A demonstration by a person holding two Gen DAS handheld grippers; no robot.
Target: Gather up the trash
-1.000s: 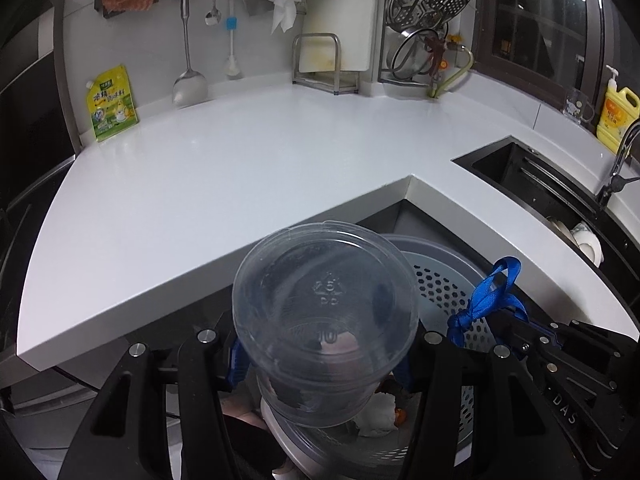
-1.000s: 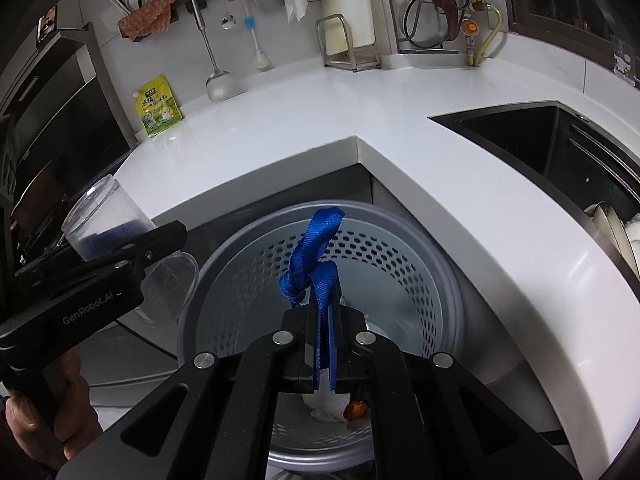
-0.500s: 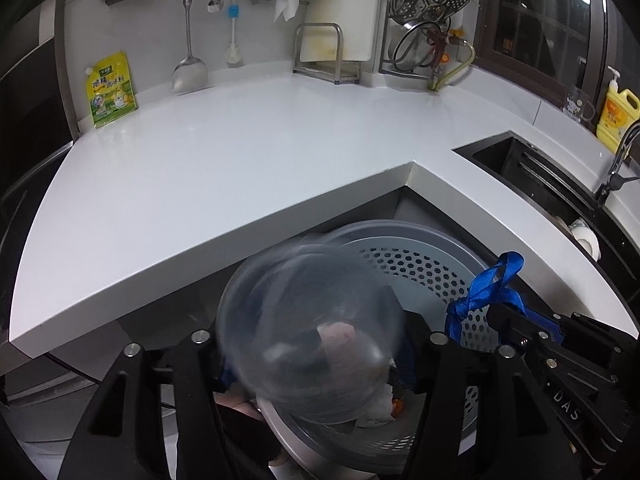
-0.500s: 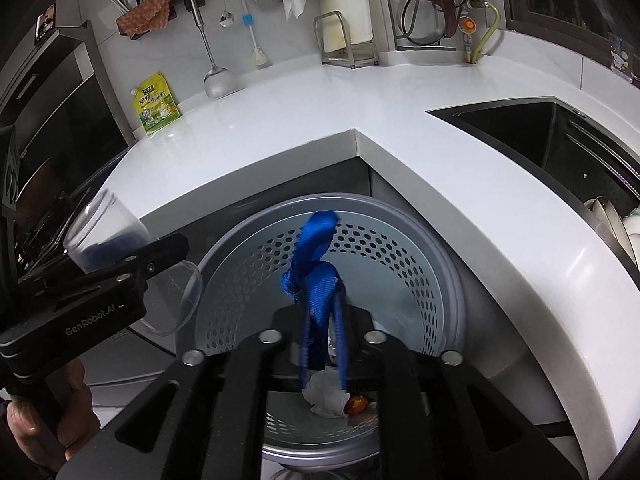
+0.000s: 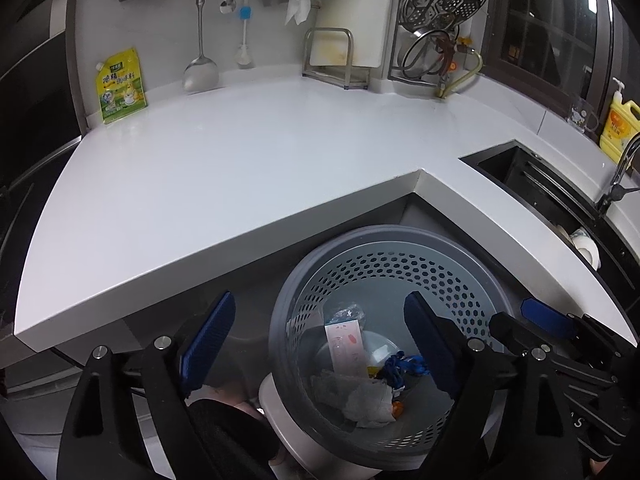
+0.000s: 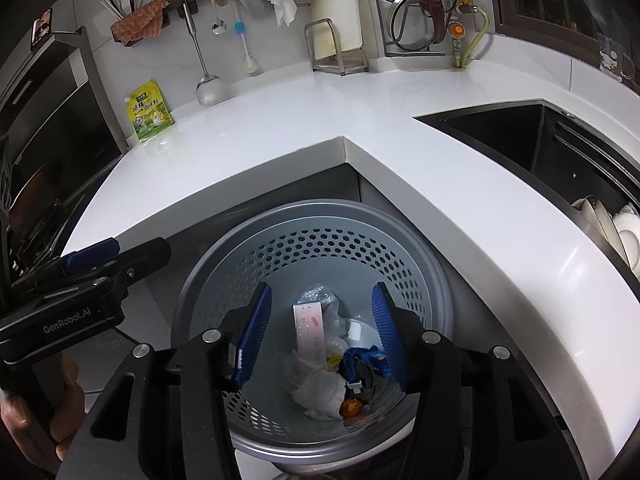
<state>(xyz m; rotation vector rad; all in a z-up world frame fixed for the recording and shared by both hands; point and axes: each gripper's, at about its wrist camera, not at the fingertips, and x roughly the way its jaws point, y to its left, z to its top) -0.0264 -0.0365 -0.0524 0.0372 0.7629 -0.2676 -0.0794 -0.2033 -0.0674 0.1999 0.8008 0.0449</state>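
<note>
Both our left gripper [image 5: 320, 344] and right gripper [image 6: 320, 330] hang released above the perforated grey bin [image 6: 280, 256]; inside, a pink-printed paper strip [image 6: 310, 332] points toward the bin's far wall.

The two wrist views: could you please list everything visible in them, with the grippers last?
Trash basket: one, grey, perforated, on the floor below the counter corner.
Trash in it: white tissue, pink-printed strip, blue strap, clear container, orange bit.
Counter: one, white, L-shaped.
Pouch: one, yellow-green, against the back wall.
Ladle: one, steel, hanging.
Sink: one, dark, at right.
Soap bottle: one, yellow, by the sink.
Left gripper: open, empty, above the basket's left rim.
Right gripper: open, empty, over the basket.
</note>
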